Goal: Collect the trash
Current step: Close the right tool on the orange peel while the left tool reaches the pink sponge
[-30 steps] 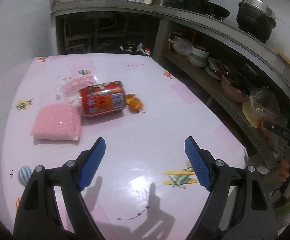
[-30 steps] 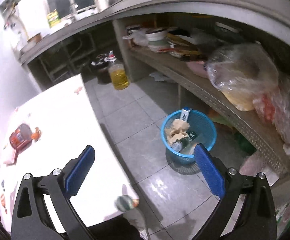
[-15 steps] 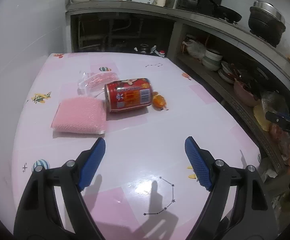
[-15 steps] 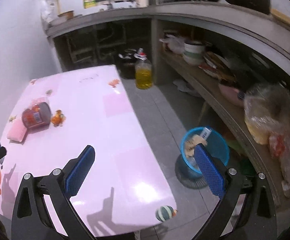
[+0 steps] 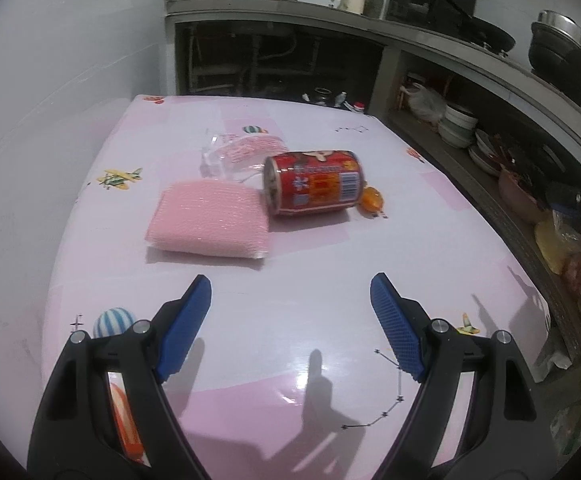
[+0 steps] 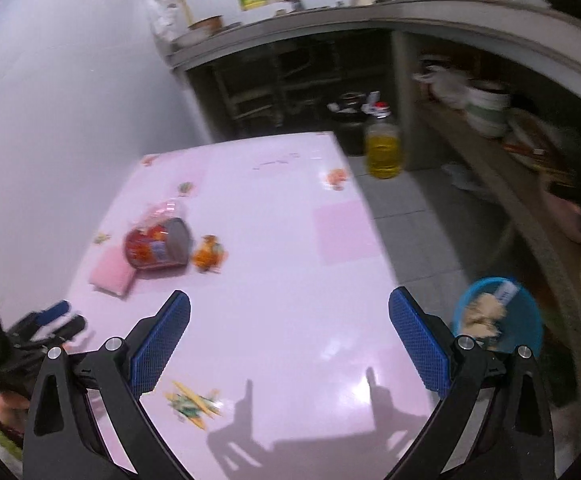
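A red drink can (image 5: pixel 313 182) lies on its side on the pink table (image 5: pixel 310 304). Left of it rests a pink scrub pad (image 5: pixel 210 219), behind it a clear wrapper (image 5: pixel 239 153) with pink print, and at its right end a small orange wrapper (image 5: pixel 371 199). My left gripper (image 5: pixel 290 310) hovers open and empty a short way in front of them. In the right wrist view the can (image 6: pixel 157 247), pad (image 6: pixel 111 276) and orange wrapper (image 6: pixel 207 257) lie far ahead on the left. My right gripper (image 6: pixel 289 330) is open, empty, over the table's near part. The left gripper (image 6: pixel 52 320) shows blurred at the left edge.
A blue trash basket (image 6: pixel 497 318) with paper scraps stands on the tiled floor right of the table. A bottle of yellow oil (image 6: pixel 383 146) stands on the floor beyond the table's far corner. Counter shelves with bowls (image 5: pixel 460 126) and bags run along the right. A wall borders the table's left side.
My right gripper swung left from above the floor and basket to over the table. My left gripper moved closer to the can and pad. Both stayed open.
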`<state>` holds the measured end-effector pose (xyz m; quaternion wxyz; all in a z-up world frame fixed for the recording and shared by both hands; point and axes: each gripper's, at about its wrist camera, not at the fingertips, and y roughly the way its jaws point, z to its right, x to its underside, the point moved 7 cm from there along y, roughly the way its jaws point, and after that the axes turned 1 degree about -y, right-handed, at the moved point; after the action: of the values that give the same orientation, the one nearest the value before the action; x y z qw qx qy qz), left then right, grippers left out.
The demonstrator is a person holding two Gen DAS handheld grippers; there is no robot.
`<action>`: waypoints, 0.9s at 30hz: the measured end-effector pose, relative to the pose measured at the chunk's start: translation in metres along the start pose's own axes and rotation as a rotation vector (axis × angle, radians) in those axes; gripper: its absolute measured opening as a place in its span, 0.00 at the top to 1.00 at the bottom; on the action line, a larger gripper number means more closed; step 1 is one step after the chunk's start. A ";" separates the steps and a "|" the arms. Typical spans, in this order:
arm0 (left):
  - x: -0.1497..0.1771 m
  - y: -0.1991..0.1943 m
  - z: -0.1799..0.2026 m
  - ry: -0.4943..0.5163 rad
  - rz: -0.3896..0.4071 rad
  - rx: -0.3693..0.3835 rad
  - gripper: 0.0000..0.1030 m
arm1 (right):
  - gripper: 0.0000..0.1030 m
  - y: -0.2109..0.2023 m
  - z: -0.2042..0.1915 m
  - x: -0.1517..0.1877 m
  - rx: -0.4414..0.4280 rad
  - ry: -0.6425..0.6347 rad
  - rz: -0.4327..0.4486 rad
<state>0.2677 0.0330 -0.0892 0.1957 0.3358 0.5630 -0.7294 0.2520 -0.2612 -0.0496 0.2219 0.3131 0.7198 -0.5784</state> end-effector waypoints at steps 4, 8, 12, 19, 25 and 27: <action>-0.001 0.003 -0.009 -0.015 0.000 -0.017 0.25 | 0.06 0.031 -0.022 -0.012 -0.118 0.016 -0.062; -0.004 0.005 -0.012 -0.016 0.006 -0.036 0.25 | 0.13 0.084 -0.045 -0.024 -0.221 0.053 -0.172; -0.012 0.009 -0.015 0.012 0.018 -0.078 0.25 | 0.28 0.138 -0.065 -0.026 -0.228 0.044 -0.287; -0.040 0.023 -0.036 -0.019 0.010 -0.159 0.25 | 0.46 0.193 -0.078 -0.023 -0.203 0.032 -0.377; -0.060 0.060 -0.069 -0.066 -0.054 -0.274 0.38 | 0.57 0.210 -0.085 -0.016 -0.184 -0.031 -0.398; -0.065 0.075 -0.079 -0.077 -0.080 -0.296 0.45 | 0.63 0.211 -0.087 -0.016 -0.177 -0.052 -0.392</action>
<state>0.3841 0.0809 -0.1064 0.2352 0.2523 0.6693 -0.6581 0.4160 -0.1515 -0.1653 0.1504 0.1311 0.8089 -0.5530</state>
